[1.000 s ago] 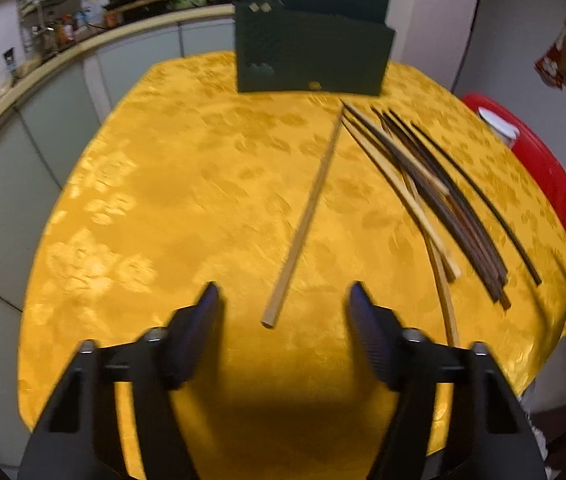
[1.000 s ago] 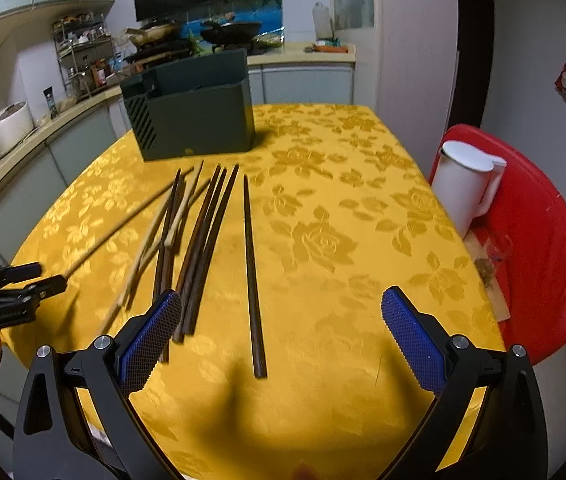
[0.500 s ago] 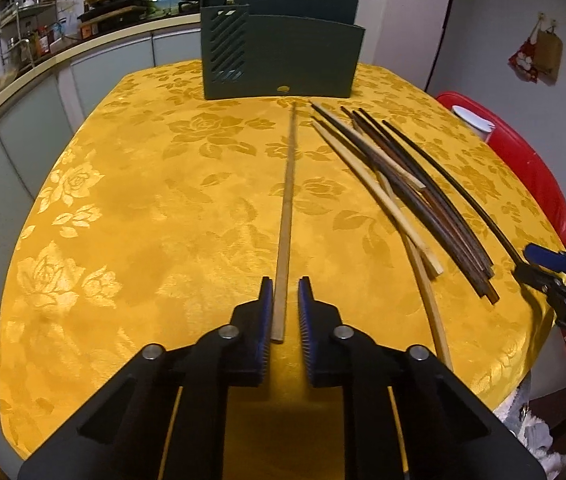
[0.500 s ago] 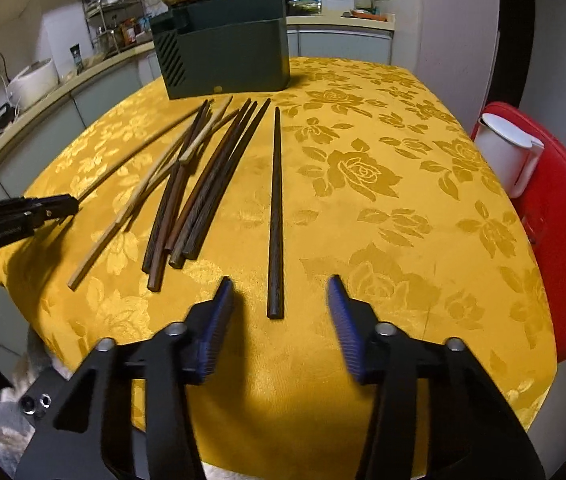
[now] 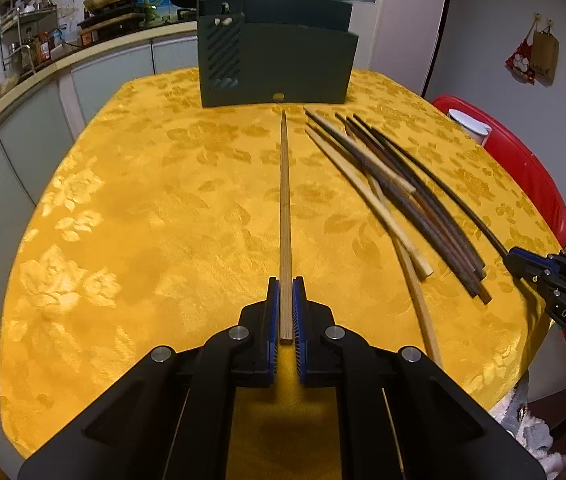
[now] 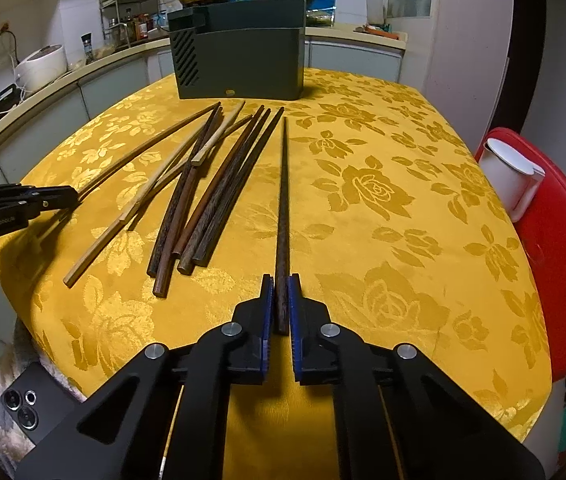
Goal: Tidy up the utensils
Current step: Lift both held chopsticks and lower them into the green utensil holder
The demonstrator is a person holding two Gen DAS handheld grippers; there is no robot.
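Observation:
My left gripper (image 5: pixel 285 286) is shut on the near end of a light wooden chopstick (image 5: pixel 284 200) that points toward the dark green utensil holder (image 5: pixel 275 68) at the table's far side. My right gripper (image 6: pixel 281 282) is shut on the near end of a dark wooden chopstick (image 6: pixel 283 192) that also points at the holder (image 6: pixel 239 58). Several loose chopsticks, dark and light (image 5: pixel 403 196), lie between the two in a fan (image 6: pixel 203 184). The right gripper shows at the right edge of the left wrist view (image 5: pixel 523 262); the left gripper shows at the left edge of the right wrist view (image 6: pixel 63 198).
The table has a yellow floral cloth (image 6: pixel 383 184). A red chair (image 6: pixel 555 240) with a white jug (image 6: pixel 511 176) stands at the right. A phone (image 6: pixel 35 404) lies at the near left edge. A kitchen counter (image 5: pixel 43 72) runs behind the table.
Both grippers have closed: the left on the light chopstick, the right on the dark chopstick. Both moved forward over the stick ends.

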